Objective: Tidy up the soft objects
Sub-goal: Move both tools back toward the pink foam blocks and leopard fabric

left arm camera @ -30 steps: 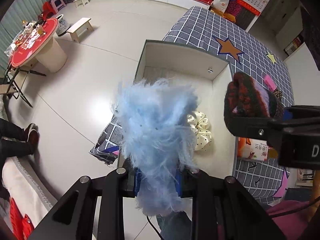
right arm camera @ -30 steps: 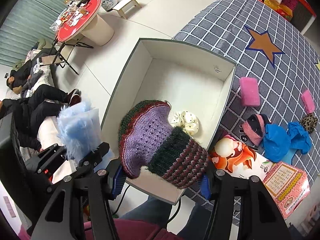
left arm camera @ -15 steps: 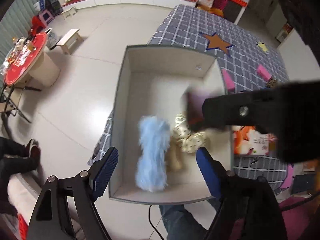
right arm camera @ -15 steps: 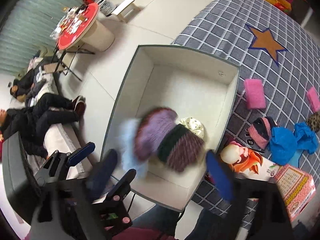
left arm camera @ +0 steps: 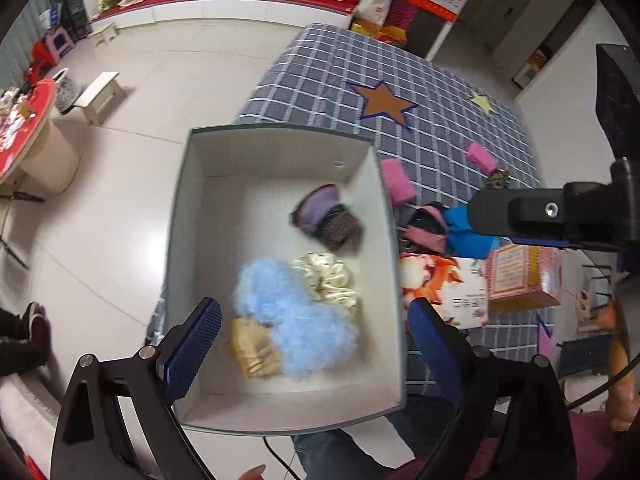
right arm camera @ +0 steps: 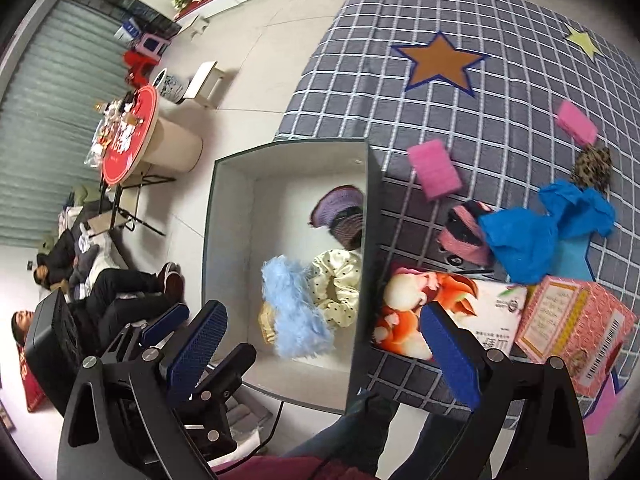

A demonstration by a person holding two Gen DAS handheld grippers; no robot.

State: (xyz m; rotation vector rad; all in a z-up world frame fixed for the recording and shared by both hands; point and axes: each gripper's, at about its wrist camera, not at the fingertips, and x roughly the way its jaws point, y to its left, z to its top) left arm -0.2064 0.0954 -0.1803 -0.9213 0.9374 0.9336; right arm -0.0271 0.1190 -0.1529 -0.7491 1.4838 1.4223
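A white-lined box [left arm camera: 280, 134] sits at the near edge of the checked table. In it lie a fluffy light-blue piece [left arm camera: 296, 320], a cream dotted scrunchie [left arm camera: 332, 278], a tan cloth [left arm camera: 252, 350] and a purple-maroon knitted hat [left arm camera: 328, 220]. My left gripper [left arm camera: 312, 316] hangs above the box, its jaws opening, nothing between the pads. My right gripper [right arm camera: 322, 316] is open and empty over the box's right wall [right arm camera: 366, 240]. Below it are the blue piece [right arm camera: 294, 312], scrunchie [right arm camera: 340, 284] and hat [right arm camera: 340, 212].
On the cloth [right arm camera: 400, 92] right of the box lie two pink sponges [right arm camera: 434, 168], a pink-black knitted item [right arm camera: 464, 232], a blue cloth [right arm camera: 536, 232], a leopard scrunchie [right arm camera: 592, 164], an orange-white pack [right arm camera: 452, 316] and a pink carton [right arm camera: 572, 332]. People [right arm camera: 120, 292] sit at left.
Both grippers opened and let go: the blue fluffy piece and the knitted hat dropped into the box. Both hands then drew back, the right one swinging rightwards.
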